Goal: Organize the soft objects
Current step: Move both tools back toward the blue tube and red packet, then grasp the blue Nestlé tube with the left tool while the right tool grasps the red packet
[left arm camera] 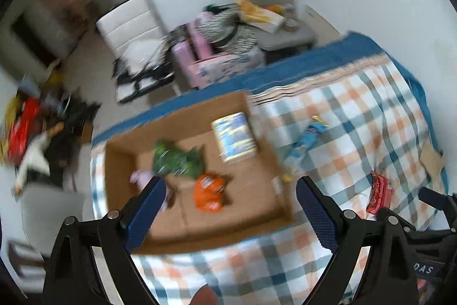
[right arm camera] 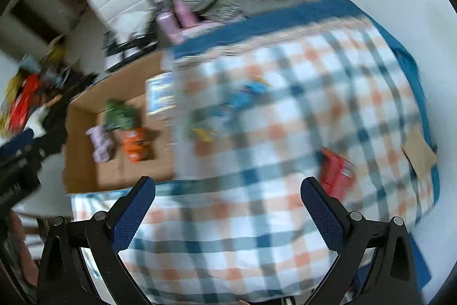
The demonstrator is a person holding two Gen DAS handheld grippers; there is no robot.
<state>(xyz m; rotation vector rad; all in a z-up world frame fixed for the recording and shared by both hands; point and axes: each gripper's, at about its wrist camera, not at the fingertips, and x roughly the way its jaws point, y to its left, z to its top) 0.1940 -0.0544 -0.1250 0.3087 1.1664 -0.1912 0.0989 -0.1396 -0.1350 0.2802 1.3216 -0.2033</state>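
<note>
A shallow cardboard box (left arm camera: 265, 139) lies on a checked bedspread (left arm camera: 357, 116). In it are a green soft packet (left arm camera: 177, 159), an orange packet (left arm camera: 210, 192), a pale purple item (left arm camera: 141, 176) and a blue-and-white pack (left arm camera: 235, 136). A blue packet (left arm camera: 310, 135) and a red packet (left arm camera: 378, 192) lie on the spread right of the box. My left gripper (left arm camera: 228, 202) is open and empty above the box's near side. My right gripper (right arm camera: 228, 205) is open and empty over the spread; the red packet (right arm camera: 337, 170) lies by its right finger. The box (right arm camera: 85, 173) shows at the left.
A flat cardboard piece (left arm camera: 431, 159) lies at the spread's right edge. Beyond the bed stand a white chair (left arm camera: 134, 30), a pink seat with striped cloth (left arm camera: 217, 47) and a grey chair with clutter (left arm camera: 274, 2). Red and dark things (left arm camera: 25, 127) are piled on the floor at left.
</note>
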